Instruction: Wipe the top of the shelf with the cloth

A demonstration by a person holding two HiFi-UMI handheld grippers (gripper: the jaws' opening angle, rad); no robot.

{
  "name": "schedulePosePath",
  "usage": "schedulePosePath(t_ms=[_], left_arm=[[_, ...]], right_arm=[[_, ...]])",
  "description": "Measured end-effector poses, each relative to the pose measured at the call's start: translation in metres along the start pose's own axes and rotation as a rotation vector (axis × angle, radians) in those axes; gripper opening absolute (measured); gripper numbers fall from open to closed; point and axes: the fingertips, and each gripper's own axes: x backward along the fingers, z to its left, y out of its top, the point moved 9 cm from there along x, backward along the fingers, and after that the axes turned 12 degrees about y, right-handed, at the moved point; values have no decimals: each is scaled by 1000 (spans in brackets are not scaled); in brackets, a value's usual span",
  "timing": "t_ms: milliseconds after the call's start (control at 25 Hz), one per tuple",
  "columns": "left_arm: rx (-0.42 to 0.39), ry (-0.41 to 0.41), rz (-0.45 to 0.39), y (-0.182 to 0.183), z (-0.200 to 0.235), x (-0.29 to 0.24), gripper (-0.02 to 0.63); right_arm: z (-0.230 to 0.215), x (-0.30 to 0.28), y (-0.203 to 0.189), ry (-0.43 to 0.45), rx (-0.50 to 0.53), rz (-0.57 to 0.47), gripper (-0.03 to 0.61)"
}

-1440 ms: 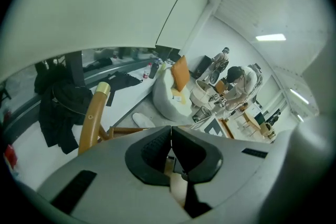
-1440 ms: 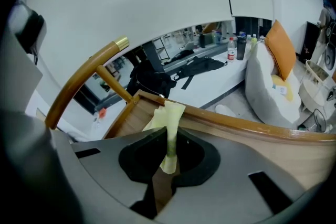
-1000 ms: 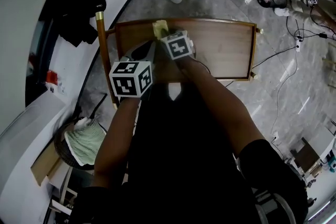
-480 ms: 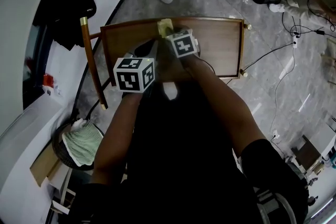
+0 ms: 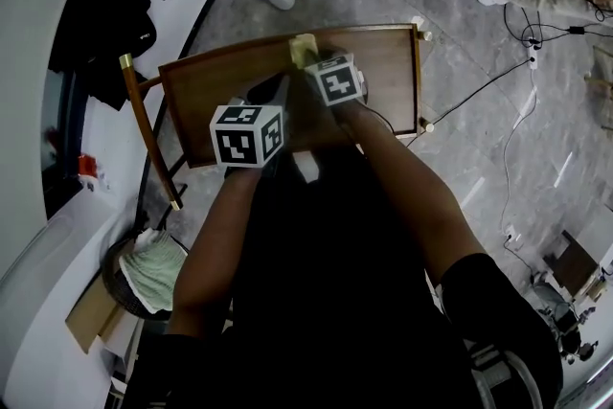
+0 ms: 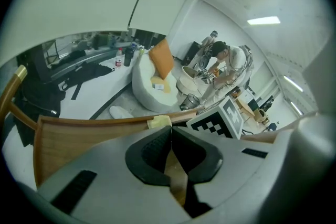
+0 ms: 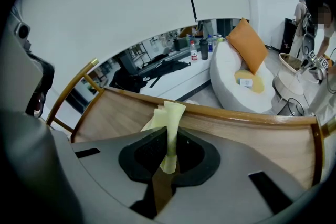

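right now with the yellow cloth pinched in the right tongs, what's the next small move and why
Probably press the pale yellow cloth, pinched in the right tongs, down and drag it sideways along the brown wooden shelf top. It sits bunched at the far rim, with bare wood on both sides.

the shelf top (image 5: 388,77) is left bare to the right of the right tool (image 7: 170,148), as far as its right edge, and a bare stretch is seen toward the left edge. the far side is closed by a raised rim (image 5: 230,54), where the cloth (image 5: 304,48) is held. the left side is flanked by a slanted wooden rail (image 5: 148,134). the middle is taken up by both tools, the left tool (image 6: 169,139) nearer.
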Motion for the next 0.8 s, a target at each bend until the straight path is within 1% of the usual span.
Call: schedulePosePath(t_ms=[520,800], left_arm=[[-54,-46,5,6,-54,-23,12],[-84,-72,25,5,-75,-34,12]], right_arm=[[-55,47,-21,-67,-41,-34,43],[-83,73,-31,-131,-71,-50,43]])
